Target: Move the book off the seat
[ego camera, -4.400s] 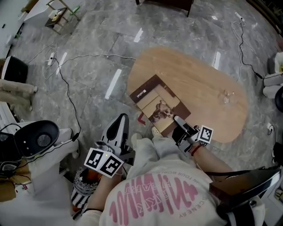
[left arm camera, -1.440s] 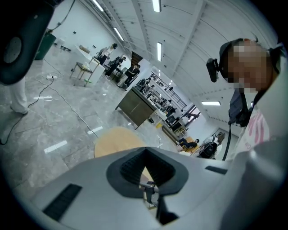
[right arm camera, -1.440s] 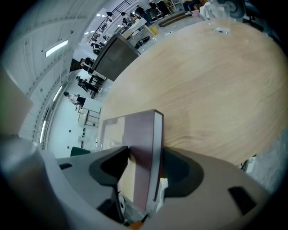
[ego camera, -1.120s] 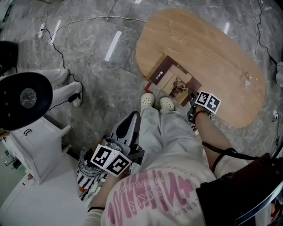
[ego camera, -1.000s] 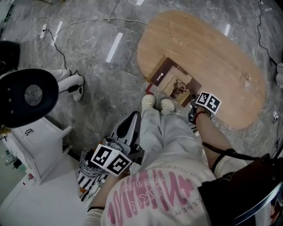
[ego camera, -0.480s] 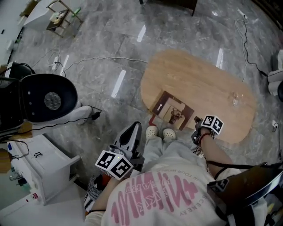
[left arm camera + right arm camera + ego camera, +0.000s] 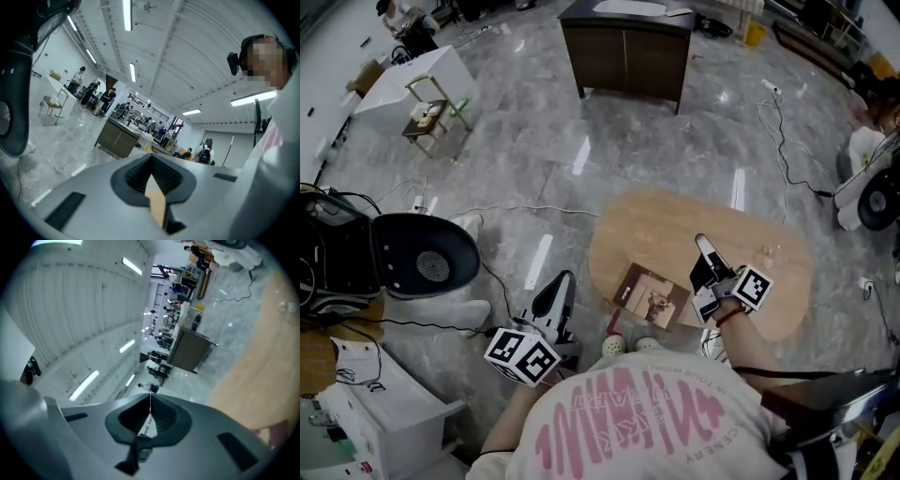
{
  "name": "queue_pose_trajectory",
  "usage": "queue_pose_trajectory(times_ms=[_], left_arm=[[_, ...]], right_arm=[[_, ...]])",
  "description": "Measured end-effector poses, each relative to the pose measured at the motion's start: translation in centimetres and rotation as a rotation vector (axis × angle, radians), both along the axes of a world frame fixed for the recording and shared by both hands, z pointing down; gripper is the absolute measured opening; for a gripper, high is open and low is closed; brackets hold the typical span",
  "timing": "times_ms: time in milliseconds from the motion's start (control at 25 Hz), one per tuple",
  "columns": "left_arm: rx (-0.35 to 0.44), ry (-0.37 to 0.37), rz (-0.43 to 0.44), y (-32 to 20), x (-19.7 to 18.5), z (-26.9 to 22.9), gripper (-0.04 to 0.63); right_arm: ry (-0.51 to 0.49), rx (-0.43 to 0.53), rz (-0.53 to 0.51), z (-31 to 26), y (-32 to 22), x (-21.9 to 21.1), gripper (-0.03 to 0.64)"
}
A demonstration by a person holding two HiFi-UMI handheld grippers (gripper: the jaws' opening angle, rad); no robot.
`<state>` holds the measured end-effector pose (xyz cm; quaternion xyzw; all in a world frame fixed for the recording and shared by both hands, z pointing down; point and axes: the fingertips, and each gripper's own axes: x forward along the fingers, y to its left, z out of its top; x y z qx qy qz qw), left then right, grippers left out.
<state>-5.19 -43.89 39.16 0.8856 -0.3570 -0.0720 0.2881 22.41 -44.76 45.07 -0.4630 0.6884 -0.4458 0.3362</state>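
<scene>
Your left gripper (image 7: pixel 563 278) had risen, jaws together on nothing, with open floor (image 7: pixel 525 159) ahead of it. The book (image 7: pixel 652 296) still lay at the oval worktop's (image 7: pixel 769 267) near edge, just left of your right gripper (image 7: pixel 700 241). That gripper had lifted clear, shut and empty, pointing level across the worktop.
</scene>
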Motion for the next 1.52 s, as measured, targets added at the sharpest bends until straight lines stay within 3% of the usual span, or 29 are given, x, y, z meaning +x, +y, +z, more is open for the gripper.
queue_pose_trajectory(times_ms=[200, 320, 440, 480, 600, 680, 880, 1040, 1520], left_arm=[[0.107, -0.025, 0.03, -1.4, -0.3, -2.6, 0.008], [0.141, -0.066, 0.048, -2.0, -0.1, -3.3, 0.009], [0.13, -0.086, 0.076, -2.3, 0.2, -4.1, 0.009], [0.131, -0.078, 0.093, -2.3, 0.4, -4.5, 0.009], [0.144, -0.047, 0.141, -1.9, 1.0, -5.1, 0.009], [0.145, -0.063, 0.149, -1.8, 1.2, -4.8, 0.009], [0.149, -0.13, 0.17, -1.3, 1.4, -3.4, 0.008], [0.143, -0.129, 0.172, -1.1, 1.5, -2.4, 0.009], [0.128, -0.121, 0.177, -0.6, 2.0, -1.9, 0.008]], right_arm=[[-0.092, 0.374, -0.055, -10.9, -0.2, -0.6, 0.014], [-0.064, 0.46, -0.114, -14.5, -0.2, -1.9, 0.012], [0.034, 0.47, -0.157, -16.4, 0.2, -3.4, 0.012], [0.11, 0.466, -0.173, -16.6, 0.3, -4.0, 0.012], [0.476, 0.45, -0.226, -15.9, 1.0, -6.6, 0.012], [0.611, 0.459, -0.248, -15.8, 1.4, -8.1, 0.014], [0.63, 0.416, -0.295, -14.1, 2.1, -9.9, 0.012], [0.626, 0.357, -0.328, -11.6, 2.6, -10.3, 0.014], [0.707, 0.311, -0.35, -10.0, 2.5, -10.0, 0.012]])
